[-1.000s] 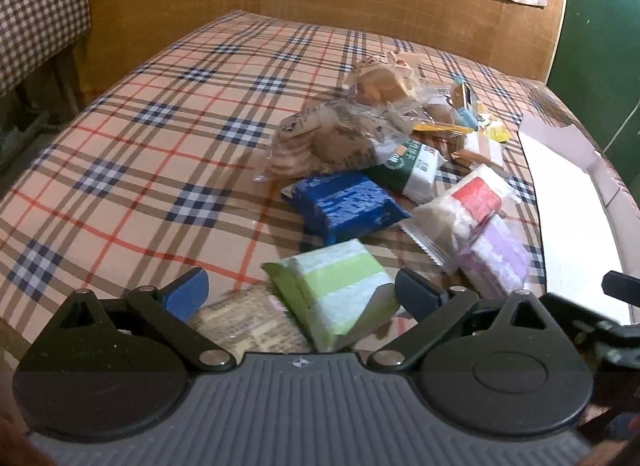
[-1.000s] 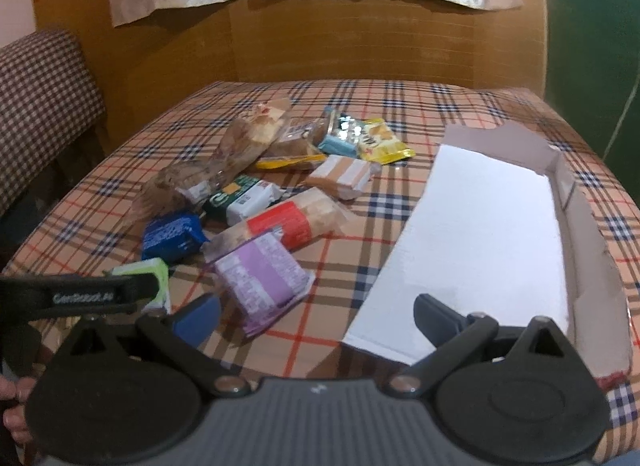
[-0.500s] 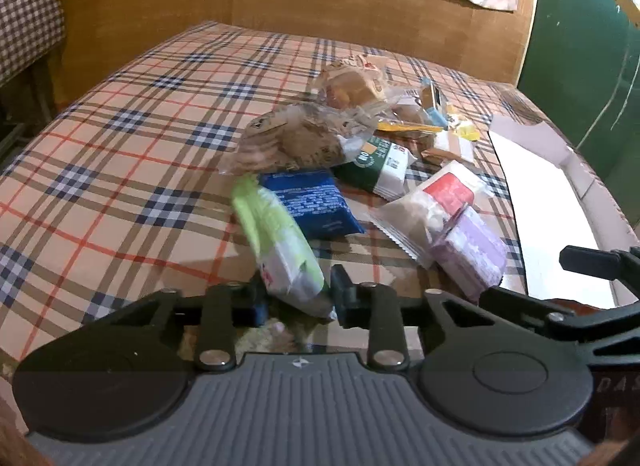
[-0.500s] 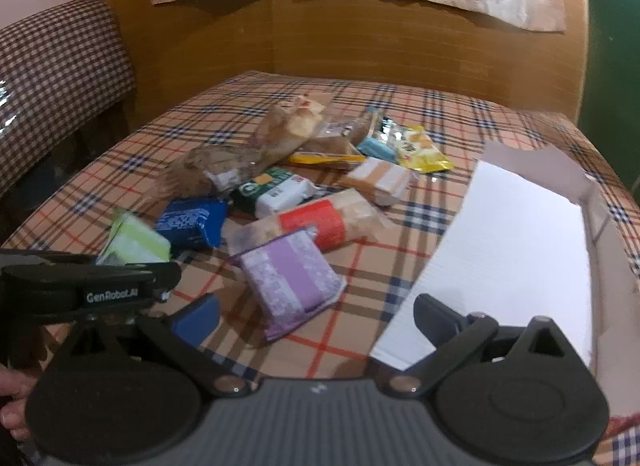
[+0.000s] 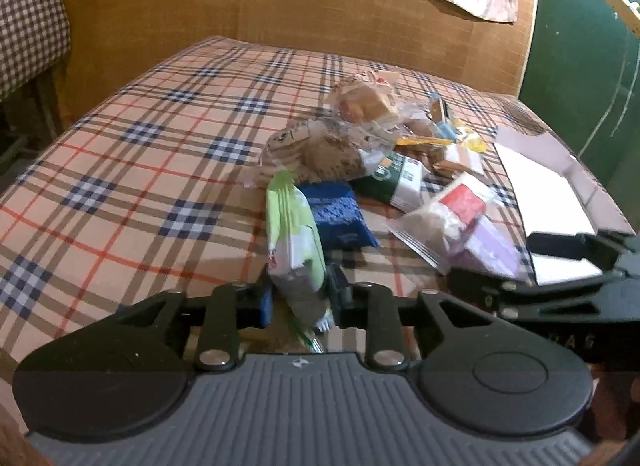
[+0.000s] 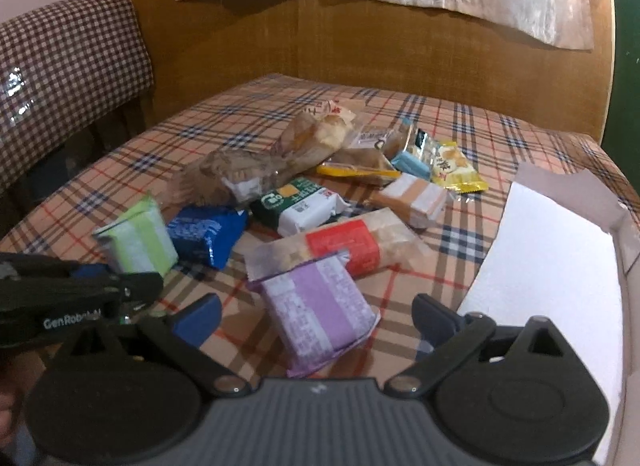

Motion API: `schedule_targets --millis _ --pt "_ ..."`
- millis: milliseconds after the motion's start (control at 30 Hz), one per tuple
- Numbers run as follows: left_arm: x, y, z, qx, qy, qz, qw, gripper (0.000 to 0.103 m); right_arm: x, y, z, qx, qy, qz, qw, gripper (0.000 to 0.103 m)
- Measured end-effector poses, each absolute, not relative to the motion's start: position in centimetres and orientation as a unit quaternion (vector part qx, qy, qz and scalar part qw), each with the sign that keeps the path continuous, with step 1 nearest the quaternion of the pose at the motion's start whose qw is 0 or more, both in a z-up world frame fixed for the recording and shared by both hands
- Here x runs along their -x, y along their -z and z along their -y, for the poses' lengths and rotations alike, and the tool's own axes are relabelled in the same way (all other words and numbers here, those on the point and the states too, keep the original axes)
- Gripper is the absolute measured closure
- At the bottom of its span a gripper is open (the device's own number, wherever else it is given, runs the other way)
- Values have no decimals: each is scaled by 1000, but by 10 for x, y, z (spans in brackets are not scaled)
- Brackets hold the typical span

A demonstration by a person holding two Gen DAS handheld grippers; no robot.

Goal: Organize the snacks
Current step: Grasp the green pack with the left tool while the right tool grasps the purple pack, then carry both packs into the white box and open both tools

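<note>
Both cameras sit low on their grippers and look forward and down over the plaid table (image 5: 132, 169), left view from the left, right view from nearer the white box (image 6: 552, 258), sharing the snack pile (image 6: 320, 193).

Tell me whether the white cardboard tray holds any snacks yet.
Empty as far as it shows. The white tray has a bare floor in the right wrist view, and the snacks, like the purple packet, lie on the plaid cloth beside it.

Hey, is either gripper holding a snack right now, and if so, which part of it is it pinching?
The left gripper pinches the green snack pack by its near end. The right gripper holds nothing: it is closing around the purple pack.
</note>
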State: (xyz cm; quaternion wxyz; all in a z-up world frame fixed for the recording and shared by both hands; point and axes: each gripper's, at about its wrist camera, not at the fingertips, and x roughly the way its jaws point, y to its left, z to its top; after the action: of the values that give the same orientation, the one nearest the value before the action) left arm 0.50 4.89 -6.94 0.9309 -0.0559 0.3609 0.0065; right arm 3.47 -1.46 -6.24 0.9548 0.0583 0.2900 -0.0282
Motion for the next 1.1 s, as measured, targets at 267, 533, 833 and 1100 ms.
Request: schedule_targets --millis 267,533,833,1100 --pt "-16 70 -53 68 -11 -349 935 81 -45 74 18 -62 22 -304 950 44" --pt "-2 59 -53 70 -9 -346 935 81 -37 65 18 -77 16 -302 950 49" --pt "17 38 -36 67 19 -331 941 81 -8 47 33 -89 50 -273 957 49" --pt "25 26 -17 56 47 -323 944 81 10 58 61 -125 106 -294 942 51"
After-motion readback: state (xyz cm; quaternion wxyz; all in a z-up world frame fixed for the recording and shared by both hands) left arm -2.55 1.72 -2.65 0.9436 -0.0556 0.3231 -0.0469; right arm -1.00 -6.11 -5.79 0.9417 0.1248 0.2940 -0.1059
